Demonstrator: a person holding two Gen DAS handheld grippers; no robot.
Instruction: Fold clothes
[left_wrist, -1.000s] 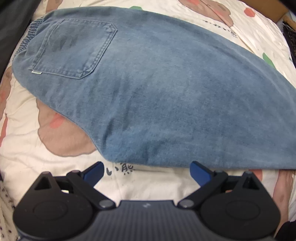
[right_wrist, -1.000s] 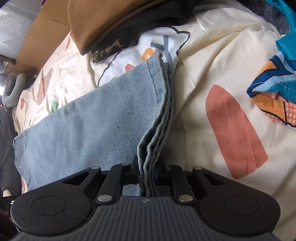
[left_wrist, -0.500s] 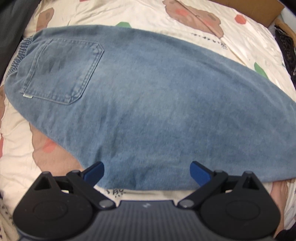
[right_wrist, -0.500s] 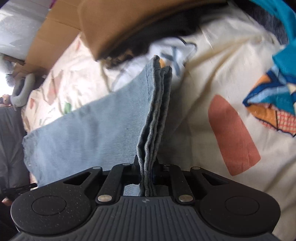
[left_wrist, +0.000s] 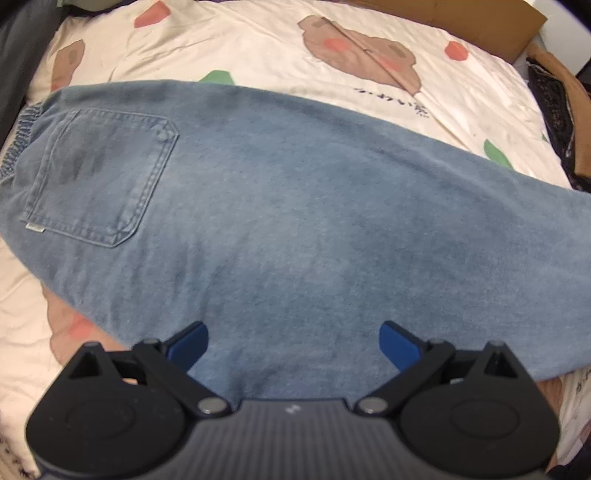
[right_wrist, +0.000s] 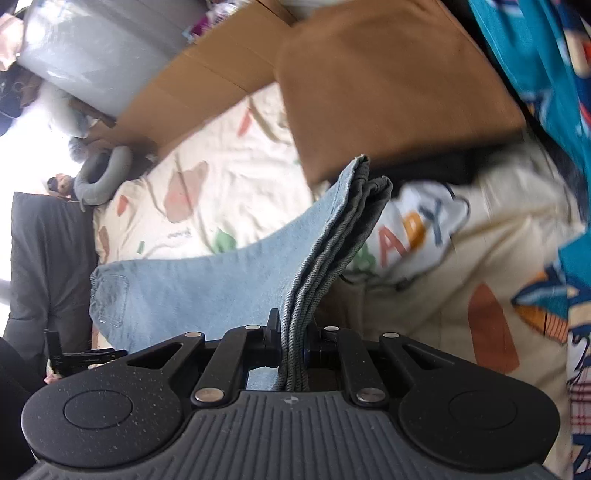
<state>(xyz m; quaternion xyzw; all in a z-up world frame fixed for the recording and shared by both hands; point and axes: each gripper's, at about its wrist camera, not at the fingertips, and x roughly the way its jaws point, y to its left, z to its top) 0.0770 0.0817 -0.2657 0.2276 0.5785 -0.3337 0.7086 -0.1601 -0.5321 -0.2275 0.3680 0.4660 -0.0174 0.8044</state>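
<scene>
A: Where are the jeans (left_wrist: 295, 221) for you?

B: Spread across the cartoon-print bedsheet (left_wrist: 258, 48), folded lengthwise. The back pocket (left_wrist: 99, 177) and the elastic waistband sit at the far left of your left wrist view, and the legs run off to the right.

A: And your left gripper (left_wrist: 293, 343)?

B: It points down over the near edge of the denim with its blue pads wide apart — nothing is between them, and you can see cloth below the gap.

A: What about your right gripper (right_wrist: 291, 332)?

B: Its jaws are clamped on the stacked leg hems (right_wrist: 354, 206). You hold the hems lifted off the sheet, so the layered edges stand up from the jaws and the rest of the jeans hangs down toward the waistband on the left.

A: What lies beyond the hems?

B: A brown folded garment (right_wrist: 388, 85) sits on something black at the far side, a teal patterned cloth (right_wrist: 535, 74) lies to the right, and cardboard (right_wrist: 207, 77) stands at the far left — that part is blurred.
</scene>
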